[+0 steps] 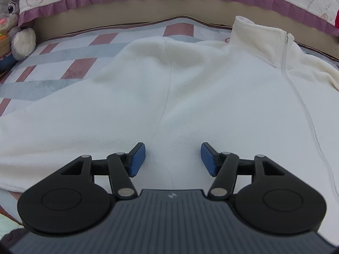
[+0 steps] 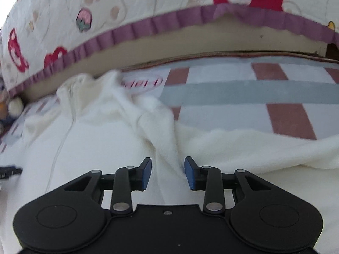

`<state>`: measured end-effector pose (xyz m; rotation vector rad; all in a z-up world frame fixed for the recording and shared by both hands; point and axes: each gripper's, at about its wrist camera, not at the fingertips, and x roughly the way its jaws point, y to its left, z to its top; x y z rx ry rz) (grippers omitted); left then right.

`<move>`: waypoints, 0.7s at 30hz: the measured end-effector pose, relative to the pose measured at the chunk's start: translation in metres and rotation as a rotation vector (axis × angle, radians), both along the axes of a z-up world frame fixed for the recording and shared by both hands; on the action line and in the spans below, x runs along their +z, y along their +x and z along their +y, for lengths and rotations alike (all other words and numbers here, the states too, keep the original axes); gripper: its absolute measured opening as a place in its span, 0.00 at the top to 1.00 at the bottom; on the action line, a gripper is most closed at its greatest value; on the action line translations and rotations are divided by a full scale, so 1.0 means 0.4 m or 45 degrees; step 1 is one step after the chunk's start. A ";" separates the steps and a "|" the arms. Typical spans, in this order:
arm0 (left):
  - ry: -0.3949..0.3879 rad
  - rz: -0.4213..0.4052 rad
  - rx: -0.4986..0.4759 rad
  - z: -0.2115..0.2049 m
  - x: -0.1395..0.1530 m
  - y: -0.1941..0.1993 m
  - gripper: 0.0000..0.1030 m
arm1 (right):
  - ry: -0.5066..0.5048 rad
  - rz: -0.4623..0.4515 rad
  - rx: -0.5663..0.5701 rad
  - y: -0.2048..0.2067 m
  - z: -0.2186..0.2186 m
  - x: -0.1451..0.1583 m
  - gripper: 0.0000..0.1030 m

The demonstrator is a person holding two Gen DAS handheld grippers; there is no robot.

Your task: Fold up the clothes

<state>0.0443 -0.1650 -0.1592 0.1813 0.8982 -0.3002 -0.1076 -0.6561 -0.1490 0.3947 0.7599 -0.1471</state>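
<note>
Right claw (image 2: 168, 173) over white fleece (image 2: 106, 139)

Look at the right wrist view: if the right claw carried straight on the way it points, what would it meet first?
Most likely the raised fold of the white fleece zip-up jacket, just ahead of the open right claw; depth is hard to judge.
</note>
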 end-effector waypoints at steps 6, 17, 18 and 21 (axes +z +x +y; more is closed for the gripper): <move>-0.056 0.032 -0.007 0.007 0.022 0.004 0.44 | -0.137 0.034 -0.068 0.068 0.006 -0.009 0.35; -0.007 0.001 0.126 0.192 0.076 -0.024 0.44 | -0.310 0.266 -0.391 0.335 -0.074 0.007 0.91; 0.015 -0.012 0.134 0.217 0.085 -0.026 0.44 | -0.324 0.310 -0.455 0.352 -0.085 0.005 0.86; -0.029 0.008 0.186 0.304 0.107 -0.030 0.44 | -0.419 0.373 -0.598 0.372 -0.075 0.035 0.76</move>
